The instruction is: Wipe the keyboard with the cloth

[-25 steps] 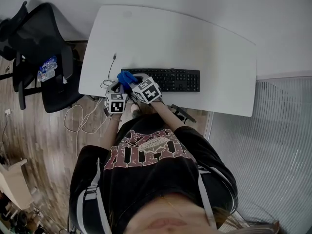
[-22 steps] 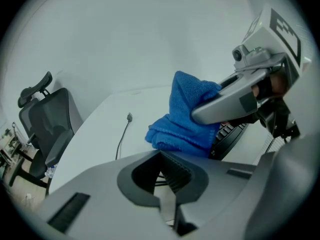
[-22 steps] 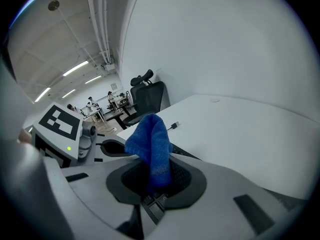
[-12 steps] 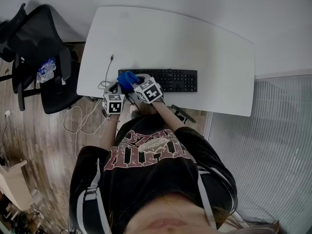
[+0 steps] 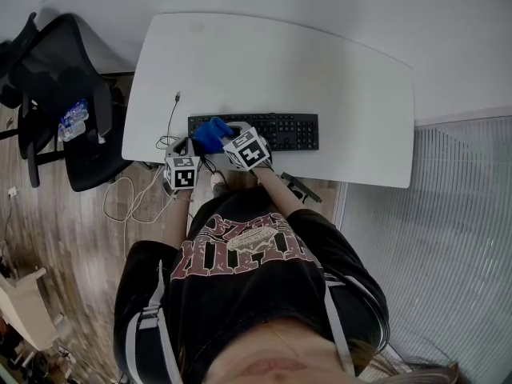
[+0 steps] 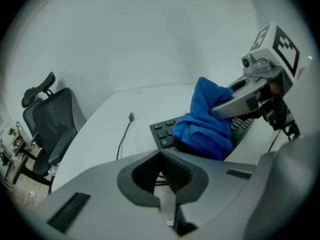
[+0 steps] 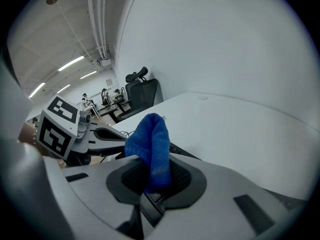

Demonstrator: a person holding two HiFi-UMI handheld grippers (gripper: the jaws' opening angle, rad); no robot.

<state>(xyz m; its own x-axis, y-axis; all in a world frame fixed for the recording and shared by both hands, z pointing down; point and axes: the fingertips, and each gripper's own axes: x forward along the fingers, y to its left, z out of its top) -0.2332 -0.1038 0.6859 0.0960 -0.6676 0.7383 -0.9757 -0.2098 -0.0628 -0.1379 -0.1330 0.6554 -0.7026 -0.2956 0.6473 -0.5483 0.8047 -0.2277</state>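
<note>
Item: wiping set-up, one person, two hand-held grippers

- Right gripper: jaws clenched on a fold of the cloth. The blue wad hangs forward of the jaws and rests on the left end of the keyboard. Held this way, seemingly, so the loose bulk meets the keys and can be drawn along the rows; most of the keyboard lies to the right, not yet covered
- Left gripper: jaws pressed together on nothing. Parked at the near table edge just left of the keyboard, likely to stay clear of the wipe
- Cable: loose on the table beside the keyboard's left end, plug free
- Table: white, smooth, rounded corners, otherwise bare
- Room: black chair left of the table, wood floor beneath it, pale ribbed panel to the right, ceiling strip lights in the right gripper view
</note>
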